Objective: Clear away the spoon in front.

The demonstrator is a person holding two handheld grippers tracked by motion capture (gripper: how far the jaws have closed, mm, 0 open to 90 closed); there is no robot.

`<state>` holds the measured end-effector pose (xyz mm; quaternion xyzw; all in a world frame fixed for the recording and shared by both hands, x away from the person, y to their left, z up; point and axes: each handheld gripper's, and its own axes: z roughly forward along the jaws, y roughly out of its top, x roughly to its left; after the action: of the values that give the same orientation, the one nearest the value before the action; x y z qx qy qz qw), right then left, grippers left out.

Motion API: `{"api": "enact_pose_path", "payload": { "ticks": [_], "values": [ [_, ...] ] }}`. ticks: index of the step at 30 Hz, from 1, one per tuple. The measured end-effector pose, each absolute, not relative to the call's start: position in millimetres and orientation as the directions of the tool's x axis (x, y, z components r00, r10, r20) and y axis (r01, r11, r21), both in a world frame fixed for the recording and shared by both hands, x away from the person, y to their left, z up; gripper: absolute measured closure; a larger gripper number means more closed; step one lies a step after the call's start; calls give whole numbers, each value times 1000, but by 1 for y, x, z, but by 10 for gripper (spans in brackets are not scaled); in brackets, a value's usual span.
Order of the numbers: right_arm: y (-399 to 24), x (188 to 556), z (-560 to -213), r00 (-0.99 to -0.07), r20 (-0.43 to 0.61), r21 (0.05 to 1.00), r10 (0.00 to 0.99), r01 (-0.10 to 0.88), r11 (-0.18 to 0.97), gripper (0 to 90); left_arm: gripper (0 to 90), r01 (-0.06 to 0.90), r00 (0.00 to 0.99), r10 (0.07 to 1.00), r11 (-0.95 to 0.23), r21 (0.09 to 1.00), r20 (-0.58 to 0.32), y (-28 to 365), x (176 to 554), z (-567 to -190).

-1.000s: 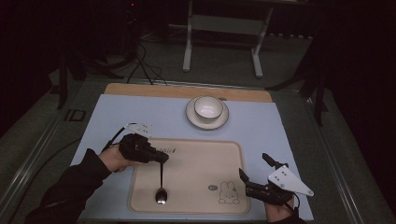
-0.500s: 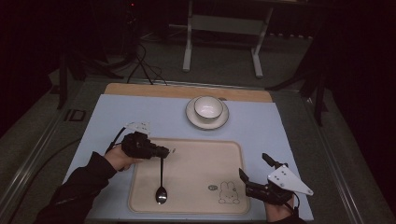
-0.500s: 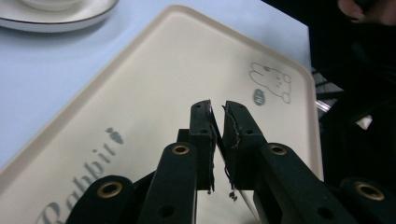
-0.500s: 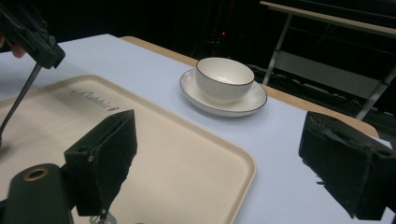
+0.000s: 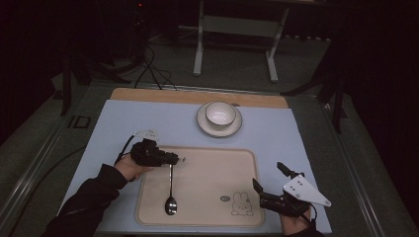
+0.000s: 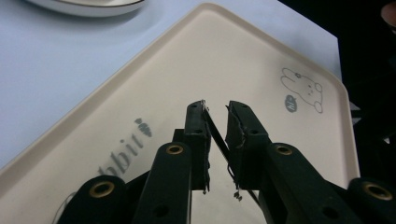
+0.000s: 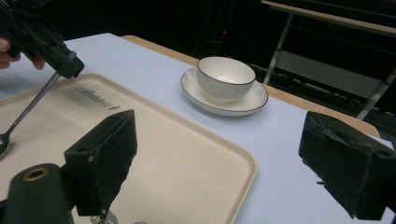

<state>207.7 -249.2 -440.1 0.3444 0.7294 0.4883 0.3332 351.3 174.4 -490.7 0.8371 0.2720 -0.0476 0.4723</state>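
Note:
A metal spoon (image 5: pixel 171 187) is on the beige tray (image 5: pixel 207 168), bowl end down and toward me. Its handle (image 7: pixel 28 109) slants up into my left gripper (image 5: pixel 174 159) at the tray's far left edge. In the left gripper view the thin handle (image 6: pixel 217 135) runs slantwise between the two pads of that gripper (image 6: pixel 217 109), which stand close together and are shut on it. My right gripper (image 5: pixel 267 174) hovers at the tray's near right corner. It is open, with nothing between its jaws (image 7: pixel 217 140).
A white bowl (image 5: pixel 219 112) sits on a saucer (image 5: pixel 234 127) on the pale blue mat beyond the tray. A rabbit drawing (image 5: pixel 240 203) marks the tray's near right corner. Dark floor, cables and a metal stand lie beyond the table's wooden far edge.
My left gripper has shifted slightly left and the spoon handle now stands straighter. The spoon's bowl end stays on the tray. My right gripper has not moved.

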Motion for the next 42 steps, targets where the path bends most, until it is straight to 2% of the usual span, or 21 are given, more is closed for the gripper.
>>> {"api": "enact_pose_path", "payload": {
  "ticks": [19,32,42],
  "values": [
    [-250,208,-440,-543,-146,942,827,179,284,114,735,598,773,494,-359,716,-398,178,366,-523],
    [-250,209,-441,-547,-137,942,826,185,279,114,706,609,742,572,-359,707,-349,177,371,-534],
    [-250,209,-441,-552,-132,942,823,190,278,114,678,596,747,591,-395,699,-303,171,373,-536]
  ]
}}
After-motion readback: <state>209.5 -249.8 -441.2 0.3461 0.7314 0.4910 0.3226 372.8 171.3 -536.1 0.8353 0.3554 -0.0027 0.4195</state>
